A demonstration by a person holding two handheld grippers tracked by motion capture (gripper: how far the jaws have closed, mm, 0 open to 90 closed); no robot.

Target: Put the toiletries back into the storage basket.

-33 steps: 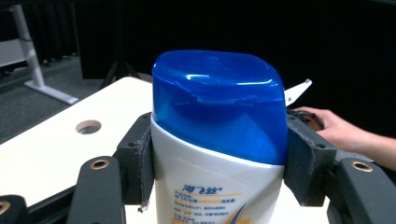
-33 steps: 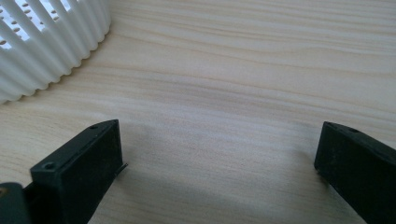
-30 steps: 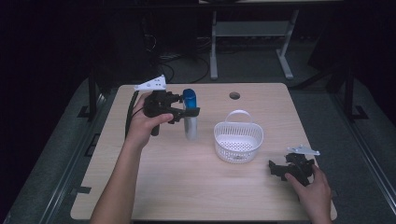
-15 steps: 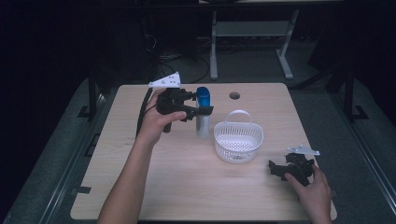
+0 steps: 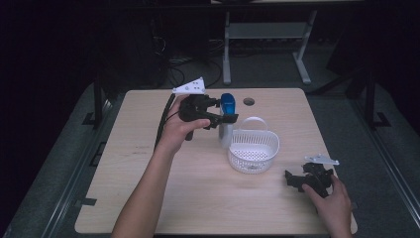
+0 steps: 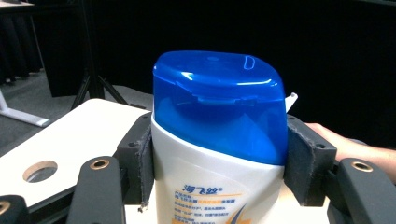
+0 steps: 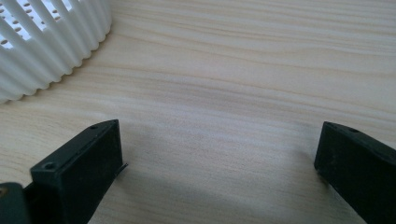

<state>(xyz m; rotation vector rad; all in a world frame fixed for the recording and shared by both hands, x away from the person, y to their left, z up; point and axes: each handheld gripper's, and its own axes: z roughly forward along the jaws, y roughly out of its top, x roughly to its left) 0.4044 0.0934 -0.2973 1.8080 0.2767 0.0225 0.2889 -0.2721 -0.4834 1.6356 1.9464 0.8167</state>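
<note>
Left gripper (image 6: 219,172) clamps glossy blue-capped bottle (image 6: 219,140); ribbed basket (image 5: 253,151) beside.

Layout: shampoo bottle (image 5: 227,119) upright, between the left gripper (image 5: 221,119) pads, just left-behind the basket (image 5: 253,151). Basket sits about mid-table (image 5: 148,198), a cable hole (image 5: 248,101) behind it near the far edge. Right gripper (image 5: 293,179) low on the table near the front right corner, right of the basket, apart from it.
</note>
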